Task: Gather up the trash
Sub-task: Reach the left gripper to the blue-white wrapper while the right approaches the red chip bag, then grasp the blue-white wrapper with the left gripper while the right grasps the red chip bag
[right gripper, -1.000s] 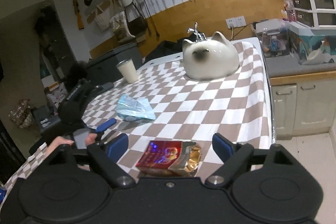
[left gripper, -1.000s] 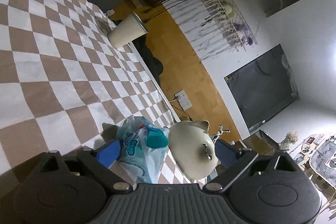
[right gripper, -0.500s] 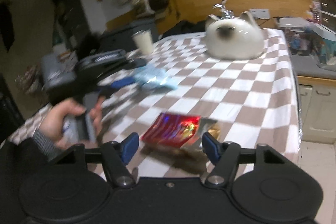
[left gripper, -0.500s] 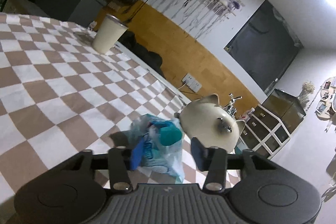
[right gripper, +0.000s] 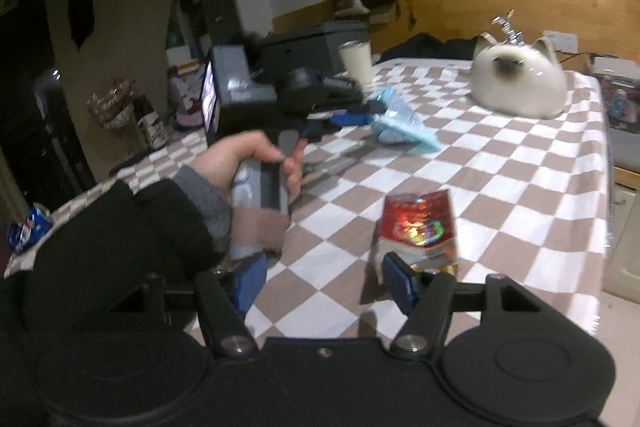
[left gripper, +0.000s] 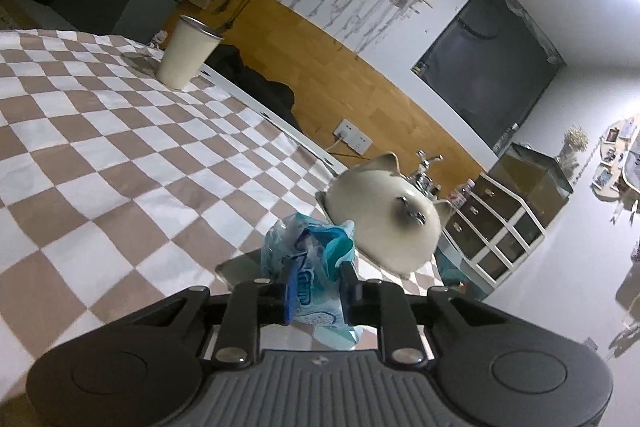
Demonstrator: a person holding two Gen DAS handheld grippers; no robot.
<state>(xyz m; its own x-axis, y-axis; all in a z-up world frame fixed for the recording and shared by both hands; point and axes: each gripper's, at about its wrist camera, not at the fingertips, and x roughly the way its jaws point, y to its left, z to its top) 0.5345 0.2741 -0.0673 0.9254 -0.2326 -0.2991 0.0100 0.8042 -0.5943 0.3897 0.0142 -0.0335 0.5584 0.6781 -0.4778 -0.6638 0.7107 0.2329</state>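
On the checkered table (left gripper: 120, 163), left gripper (left gripper: 316, 287) was closing on a light, crinkly blue bag (left gripper: 308, 259); right gripper (right gripper: 324, 279) stood open, empty

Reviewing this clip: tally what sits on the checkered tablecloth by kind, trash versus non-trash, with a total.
Trash wrappers: 2 (blue plastic wrapper, red foil snack bag)
Cups: 1 (cream cup)
Ornaments: 1 (cat-shaped ceramic figure)
Total: 4

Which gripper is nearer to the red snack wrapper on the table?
Right. The right gripper has one finger at the red snack wrapper; the left gripper is farther up the table, closing on the blue bag.
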